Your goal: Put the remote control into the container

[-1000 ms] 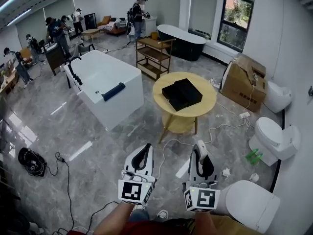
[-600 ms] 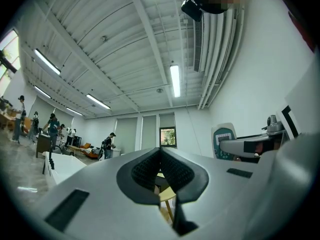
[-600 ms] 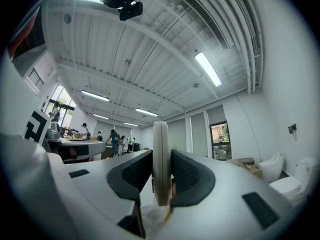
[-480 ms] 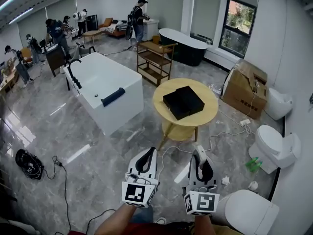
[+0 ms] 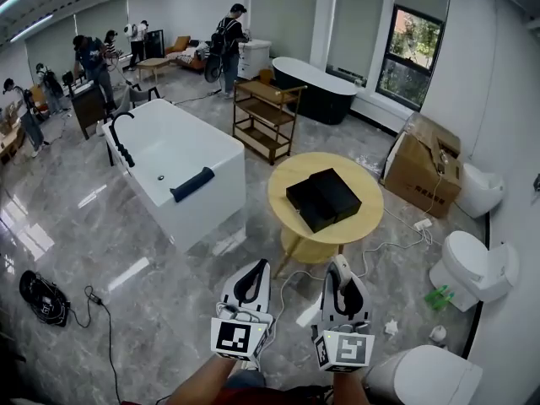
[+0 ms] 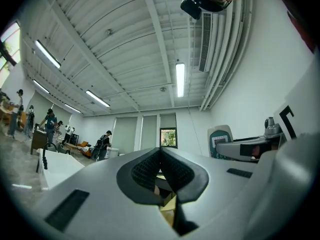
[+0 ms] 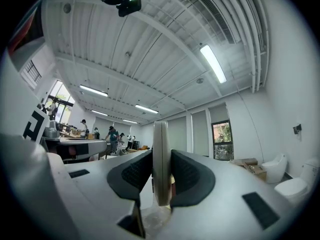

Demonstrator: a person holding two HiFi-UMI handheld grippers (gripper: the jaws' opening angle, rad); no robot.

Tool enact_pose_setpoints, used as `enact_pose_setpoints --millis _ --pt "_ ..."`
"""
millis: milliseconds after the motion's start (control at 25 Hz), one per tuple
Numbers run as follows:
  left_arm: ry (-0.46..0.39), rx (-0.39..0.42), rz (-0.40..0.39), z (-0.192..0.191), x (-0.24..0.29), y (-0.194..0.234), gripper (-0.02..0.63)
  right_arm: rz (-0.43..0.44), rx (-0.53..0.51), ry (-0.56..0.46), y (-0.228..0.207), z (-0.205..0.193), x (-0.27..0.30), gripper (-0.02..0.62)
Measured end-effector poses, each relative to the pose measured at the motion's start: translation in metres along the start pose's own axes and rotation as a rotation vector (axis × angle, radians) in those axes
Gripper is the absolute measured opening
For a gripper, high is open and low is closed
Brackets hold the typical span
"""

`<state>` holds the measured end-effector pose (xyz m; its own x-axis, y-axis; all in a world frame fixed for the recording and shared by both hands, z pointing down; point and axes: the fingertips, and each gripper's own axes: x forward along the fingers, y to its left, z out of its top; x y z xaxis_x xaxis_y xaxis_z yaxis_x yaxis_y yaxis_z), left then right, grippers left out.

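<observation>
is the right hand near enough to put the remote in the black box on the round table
Probably not yet: the right tongs, shut on the remote, hang well short of the black box on the round table. Nothing seems to stand between them.

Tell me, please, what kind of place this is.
Probably a large hall set up like a bathroom showroom. A white bathtub and a black bathtub stand out in the open, and several toilets sit along the right side.
</observation>
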<state>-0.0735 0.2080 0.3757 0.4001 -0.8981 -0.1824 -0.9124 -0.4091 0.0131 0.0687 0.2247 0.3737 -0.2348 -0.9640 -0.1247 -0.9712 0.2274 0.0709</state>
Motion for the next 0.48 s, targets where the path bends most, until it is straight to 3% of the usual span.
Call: enact_pose_setpoints --millis 480 --pt "0.009 -0.031 -0.062 -0.009 0.057 0.054 0.015 -0.056 -0.019 0.036 0.008 -0.007 0.073 0.126"
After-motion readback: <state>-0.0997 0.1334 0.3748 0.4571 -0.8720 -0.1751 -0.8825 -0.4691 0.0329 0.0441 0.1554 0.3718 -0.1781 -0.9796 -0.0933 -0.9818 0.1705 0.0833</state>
